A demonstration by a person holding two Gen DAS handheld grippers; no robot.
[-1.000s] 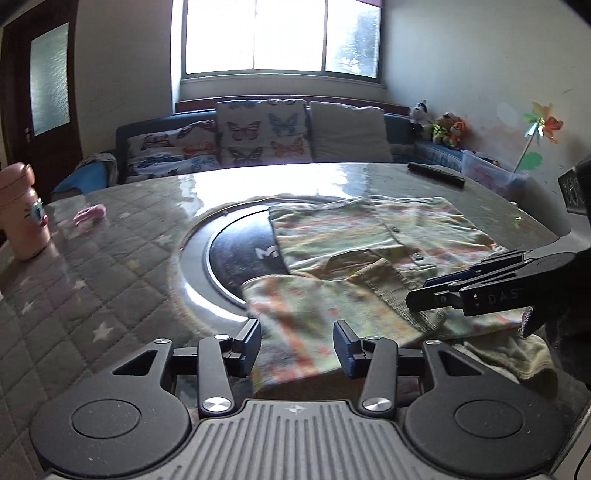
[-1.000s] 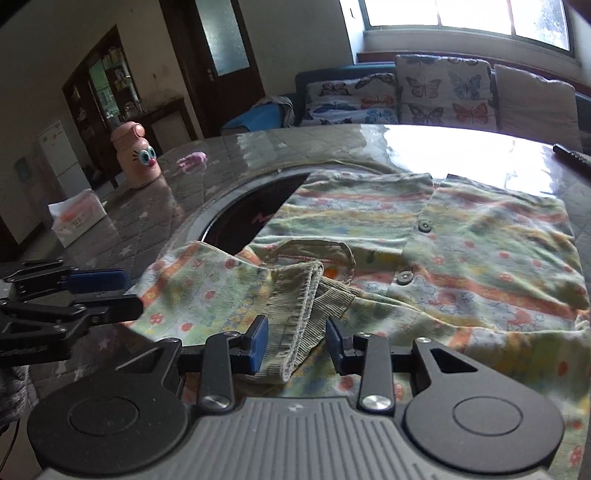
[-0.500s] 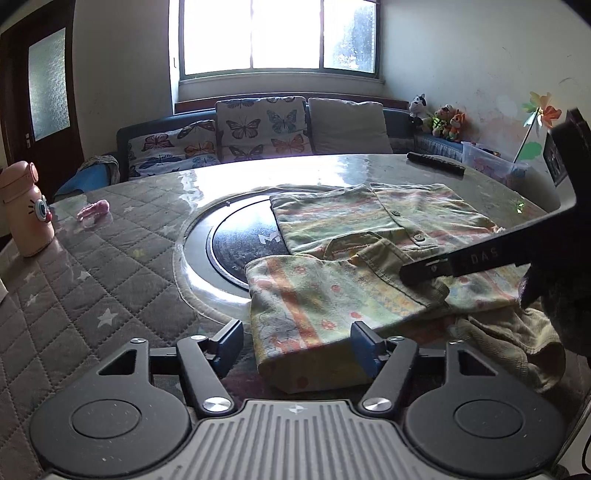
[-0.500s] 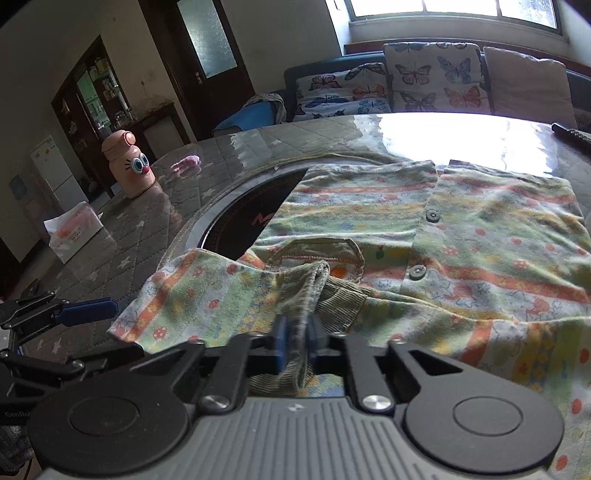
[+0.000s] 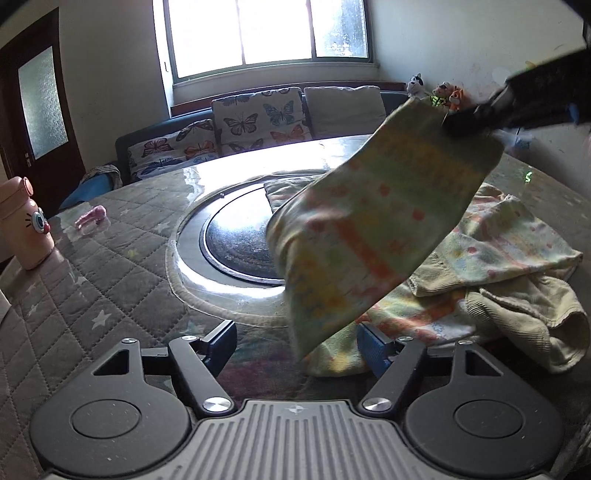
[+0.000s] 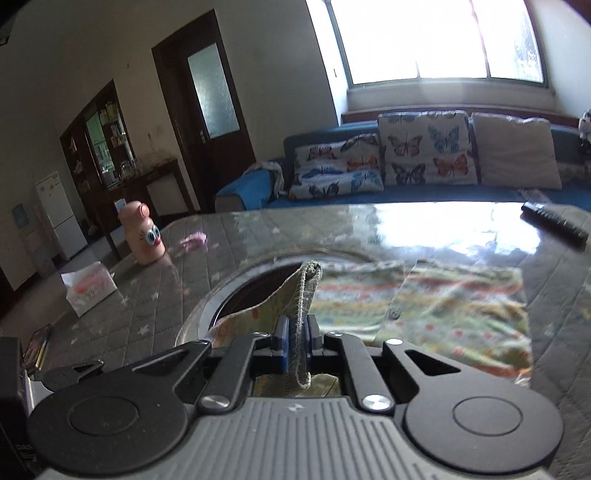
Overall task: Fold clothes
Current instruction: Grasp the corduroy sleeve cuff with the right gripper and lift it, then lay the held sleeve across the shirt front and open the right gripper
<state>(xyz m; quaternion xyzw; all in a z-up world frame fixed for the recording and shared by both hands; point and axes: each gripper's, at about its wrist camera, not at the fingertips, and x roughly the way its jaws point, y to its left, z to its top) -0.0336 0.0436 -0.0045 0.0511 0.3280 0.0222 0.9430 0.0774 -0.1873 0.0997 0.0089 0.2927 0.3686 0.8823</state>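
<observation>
R gripper (image 6: 295,341): pinching sleeve (image 5: 369,229) cuff, lifted off table (image 5: 110,266).
L gripper (image 5: 295,345): spread wide, sleeve end hanging betw. fingers.

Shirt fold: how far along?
Done: shirt lies spread on the table. In hand: right gripper is shut on the sleeve cuff, lifted; left gripper is open, empty. Left: lay the sleeve across, fold the body.

Daylight poured through the window (image 5: 267,33), blown out to white in both views. It threw strong glare across the glossy worktop (image 6: 424,225). The room's left side stayed dim. The lifted shirt (image 5: 373,229) was motion-blurred. Fisheye distortion bent the edges, and the corners vignetted dark.
</observation>
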